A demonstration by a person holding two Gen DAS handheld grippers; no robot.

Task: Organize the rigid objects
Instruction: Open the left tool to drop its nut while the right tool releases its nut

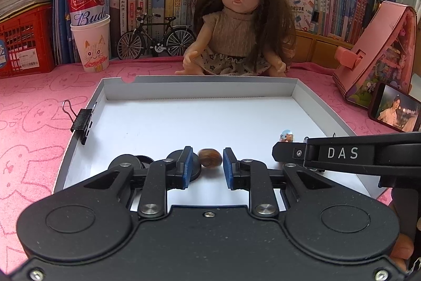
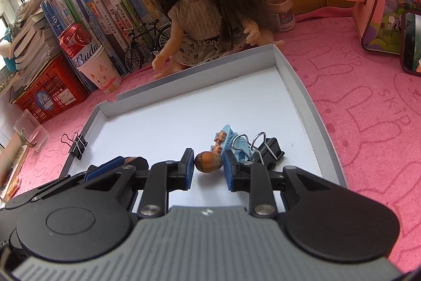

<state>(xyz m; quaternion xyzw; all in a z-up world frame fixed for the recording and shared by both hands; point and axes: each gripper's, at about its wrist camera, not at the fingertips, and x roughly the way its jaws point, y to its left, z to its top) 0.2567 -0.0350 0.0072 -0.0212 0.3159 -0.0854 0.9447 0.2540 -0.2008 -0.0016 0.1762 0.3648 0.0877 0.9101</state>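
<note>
A white box (image 1: 200, 90) lies on a pink cloth (image 1: 31, 123), and a doll (image 1: 236, 25) sits just behind it. A small brown nut (image 1: 209, 158) lies on the floor of the box, near the front. The left gripper (image 1: 208, 165) points down at the nut with its blue pads a little apart, and there is a gap beside the nut. The right gripper (image 2: 209, 167) has its pads a little apart too, with the nut showing between the tips. I cannot tell if they touch it. A blue toy (image 2: 226, 136) and a black clip (image 2: 268, 152) lie just behind the nut. Another clip (image 1: 83, 121) sits on the left wall of the box
</note>
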